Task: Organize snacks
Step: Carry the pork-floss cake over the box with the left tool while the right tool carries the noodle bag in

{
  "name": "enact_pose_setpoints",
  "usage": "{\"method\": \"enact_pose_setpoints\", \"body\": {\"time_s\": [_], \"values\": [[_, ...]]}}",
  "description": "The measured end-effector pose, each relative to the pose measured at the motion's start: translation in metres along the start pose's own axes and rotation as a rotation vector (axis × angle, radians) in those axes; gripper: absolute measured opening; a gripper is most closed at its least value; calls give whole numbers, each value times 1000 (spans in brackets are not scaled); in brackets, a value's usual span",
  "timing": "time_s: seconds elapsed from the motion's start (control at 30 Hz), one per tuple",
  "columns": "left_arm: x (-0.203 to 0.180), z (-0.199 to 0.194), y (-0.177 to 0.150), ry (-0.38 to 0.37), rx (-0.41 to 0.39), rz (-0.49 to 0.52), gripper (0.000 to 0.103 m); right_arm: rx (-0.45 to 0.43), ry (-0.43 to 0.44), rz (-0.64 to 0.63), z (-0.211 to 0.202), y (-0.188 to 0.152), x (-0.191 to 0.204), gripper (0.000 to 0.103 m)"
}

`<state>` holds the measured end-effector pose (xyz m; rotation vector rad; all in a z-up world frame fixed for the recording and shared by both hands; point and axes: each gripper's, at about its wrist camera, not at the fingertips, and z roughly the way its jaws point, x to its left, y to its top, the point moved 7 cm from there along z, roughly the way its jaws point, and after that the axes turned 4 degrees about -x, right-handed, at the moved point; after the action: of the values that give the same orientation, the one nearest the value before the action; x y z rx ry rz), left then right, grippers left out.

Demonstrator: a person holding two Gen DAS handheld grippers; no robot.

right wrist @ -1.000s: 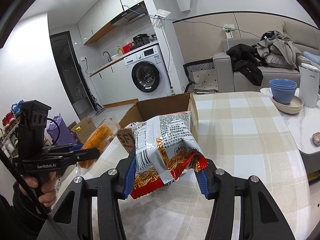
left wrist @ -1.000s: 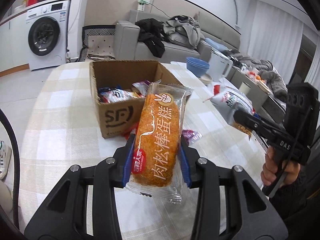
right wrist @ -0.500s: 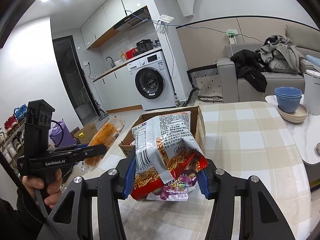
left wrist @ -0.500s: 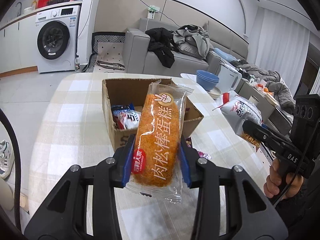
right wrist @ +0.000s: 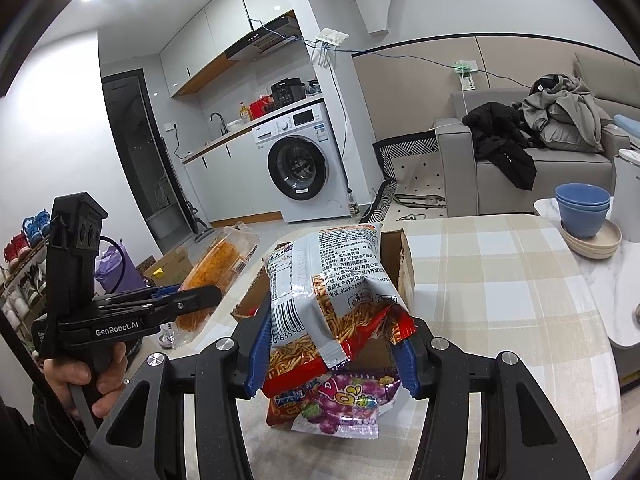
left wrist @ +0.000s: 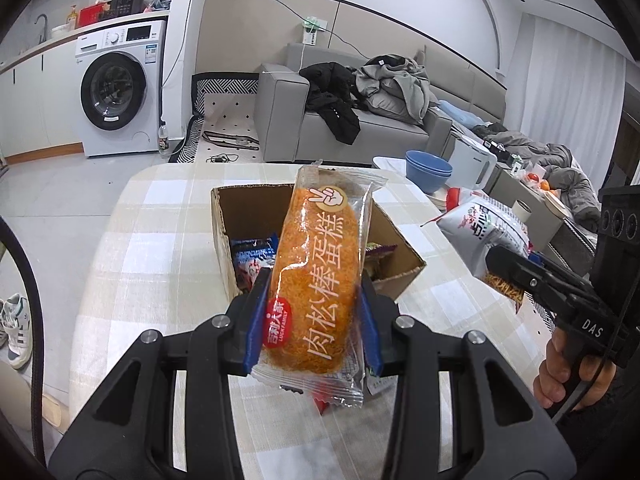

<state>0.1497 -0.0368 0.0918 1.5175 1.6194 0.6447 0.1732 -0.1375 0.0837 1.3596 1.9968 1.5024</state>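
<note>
Both jaws are clenched on snacks. Your left gripper [left wrist: 314,320] grasps the orange meat-floss cake pack [left wrist: 318,280] by its lower part, with the blue pads pressing on its 2 sides; the pack stands up and leans a little to the right. Your right gripper [right wrist: 332,354] grasps the bag of stick snacks [right wrist: 332,292], a grey and red bag with a barcode, and its pads press on the lower, crumpled part.

You hold both packs in the air above the table [left wrist: 152,240], which has a beige checked cloth. Just behind the cake pack, the open cardboard box [left wrist: 224,216] stands on the table, with several small snack packets [left wrist: 254,254] inside it. In the right wrist view the same box is directly behind the bag. Below that bag, a purple grape candy packet [right wrist: 352,400] lies flat on the cloth, on the near side of the box.

In the left wrist view your right hand [left wrist: 560,368] is at the right edge, around the black handle. In the right wrist view your left hand [right wrist: 86,376] is at the left edge, and the cake pack is seen from the side.

Far right on the table, 2 blue bowls [right wrist: 582,208] are stacked on beige plates [right wrist: 592,240]. Beyond the table you have a grey sofa [left wrist: 320,132] with clothes on it and a white washing machine [left wrist: 120,88] at the far left.
</note>
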Motion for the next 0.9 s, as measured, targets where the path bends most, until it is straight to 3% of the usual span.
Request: {"method": "enact_pose_setpoints", "body": {"time_s": [0.9], "values": [[28,99,24,64,85,-2,37,94,-60,-49,72,6,-6,52]]}}
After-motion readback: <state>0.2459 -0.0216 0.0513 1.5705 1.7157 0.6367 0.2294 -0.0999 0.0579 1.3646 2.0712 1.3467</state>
